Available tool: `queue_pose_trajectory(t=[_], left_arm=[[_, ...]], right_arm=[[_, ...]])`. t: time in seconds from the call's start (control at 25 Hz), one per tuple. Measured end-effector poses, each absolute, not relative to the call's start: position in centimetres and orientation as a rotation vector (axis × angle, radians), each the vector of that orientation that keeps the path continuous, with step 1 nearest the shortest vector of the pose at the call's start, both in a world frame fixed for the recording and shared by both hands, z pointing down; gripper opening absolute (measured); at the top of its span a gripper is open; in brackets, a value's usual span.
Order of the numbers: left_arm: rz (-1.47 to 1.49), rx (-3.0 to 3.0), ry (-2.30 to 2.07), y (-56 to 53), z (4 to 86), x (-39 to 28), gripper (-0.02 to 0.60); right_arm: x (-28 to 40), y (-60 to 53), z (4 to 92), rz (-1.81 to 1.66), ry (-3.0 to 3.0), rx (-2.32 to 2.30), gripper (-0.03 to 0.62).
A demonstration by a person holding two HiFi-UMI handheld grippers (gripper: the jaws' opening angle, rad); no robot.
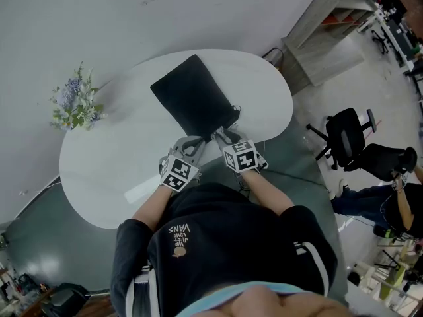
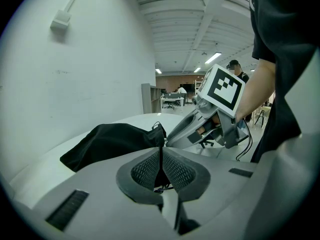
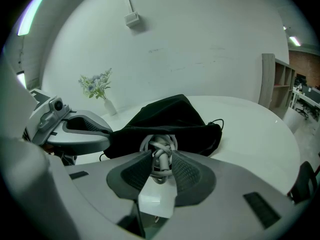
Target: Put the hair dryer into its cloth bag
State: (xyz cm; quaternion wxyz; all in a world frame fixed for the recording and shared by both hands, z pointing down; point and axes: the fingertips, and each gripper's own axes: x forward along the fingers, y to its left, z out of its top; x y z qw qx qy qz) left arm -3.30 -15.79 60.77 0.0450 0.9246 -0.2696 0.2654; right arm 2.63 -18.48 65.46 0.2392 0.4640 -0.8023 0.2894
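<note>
A black cloth bag [image 1: 192,101] lies on the white oval table [image 1: 112,164], its mouth toward me. My left gripper [image 1: 192,141] is at the bag's near edge; in the left gripper view its jaws [image 2: 161,156] are shut on a fold of the bag's rim [image 2: 156,134]. My right gripper [image 1: 220,135] is beside it at the mouth. In the right gripper view a coiled white cord bundle [image 3: 159,145] sits between the pads of that gripper [image 3: 160,160], which press on it, right in front of the bag [image 3: 167,116]. The hair dryer's body is hidden.
A small vase of pale flowers [image 1: 76,104] stands at the table's left edge. A black office chair [image 1: 350,137] and a wooden shelf unit [image 1: 330,28] are on the floor to the right, where another person [image 1: 390,200] sits.
</note>
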Motion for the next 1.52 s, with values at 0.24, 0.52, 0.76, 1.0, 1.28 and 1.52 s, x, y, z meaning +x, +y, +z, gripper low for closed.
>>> queue_pose_trajectory(t=[0.24, 0.52, 0.76, 1.0, 1.28, 1.52], left_arm=[[0.811, 2.817, -0.828, -16.4, 60.7, -3.3, 0.032], [0.818, 2.814, -0.83, -16.8, 60.9, -3.3, 0.034], [0.847, 2.824, -0.832, -16.8, 61.3, -3.1, 0.034], [0.853, 2.818, -0.841, -16.4, 61.3, -2.9, 0.034], [0.842, 2.807, -0.891, -16.0, 60.8, -2.7, 0.035], [0.82, 2.807, -0.929, -15.1, 60.2, -2.6, 0.046]], right_arm=[[2.2, -20.0, 65.7, 0.784, -2.193, 1.253, 0.141], [2.0, -20.7, 66.0, 0.77, -2.205, 1.239, 0.144], [1.8, -20.6, 66.0, 0.771, -2.223, 1.244, 0.147], [2.2, -19.8, 65.5, 0.771, -2.238, 1.258, 0.147], [4.3, -18.1, 64.8, 0.784, -2.225, 1.332, 0.147], [5.8, -16.2, 63.8, 0.783, -2.233, 1.384, 0.147]])
